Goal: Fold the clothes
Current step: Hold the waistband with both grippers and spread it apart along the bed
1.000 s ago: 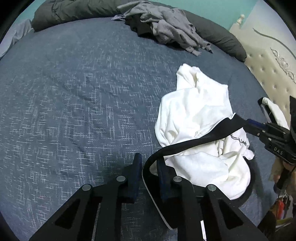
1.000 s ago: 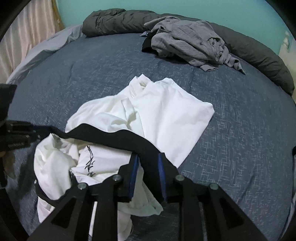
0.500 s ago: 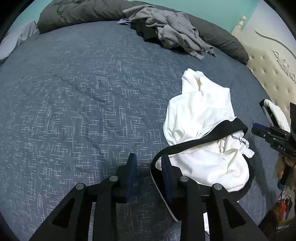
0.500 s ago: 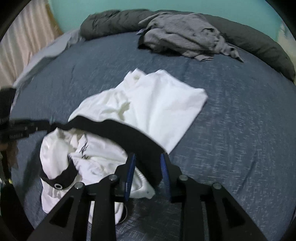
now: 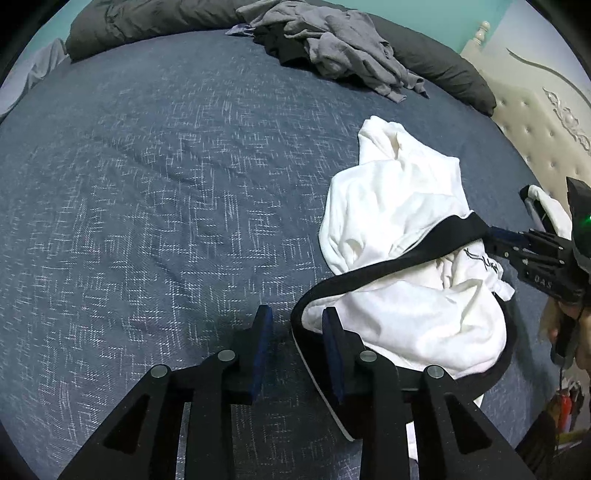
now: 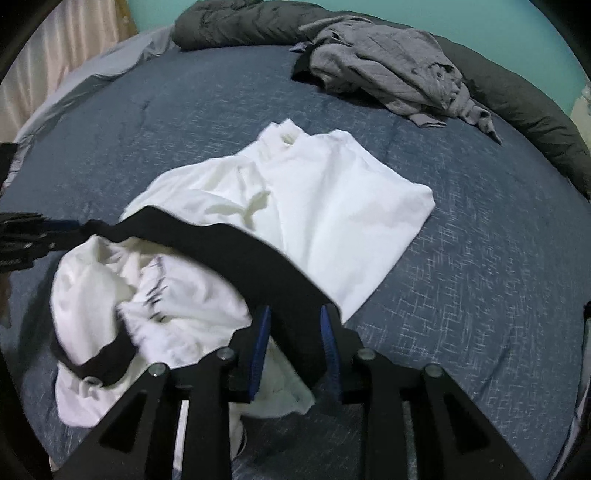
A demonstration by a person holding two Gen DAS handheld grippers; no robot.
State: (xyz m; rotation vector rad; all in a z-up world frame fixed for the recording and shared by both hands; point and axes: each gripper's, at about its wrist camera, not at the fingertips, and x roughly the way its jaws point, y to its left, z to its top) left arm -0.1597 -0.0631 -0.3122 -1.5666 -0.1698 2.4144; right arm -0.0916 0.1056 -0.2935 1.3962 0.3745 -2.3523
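A crumpled white garment lies on the blue bed cover. Its black waistband is stretched across it between my two grippers. My left gripper stands open. The band's end lies loosely in the gap against the right-hand pad, with bare cover showing beside the other pad. My right gripper is low over the garment's other side. The wide band fills the gap between its parted pads and hangs through.
A heap of grey clothes lies at the far side, against a long dark rolled duvet. A cream tufted headboard stands at the right. Bare blue cover stretches left of the garment.
The left jaws have spread and let the band go slack between them. The right jaws stand a little wider. The band has sunk lower onto the white cloth.
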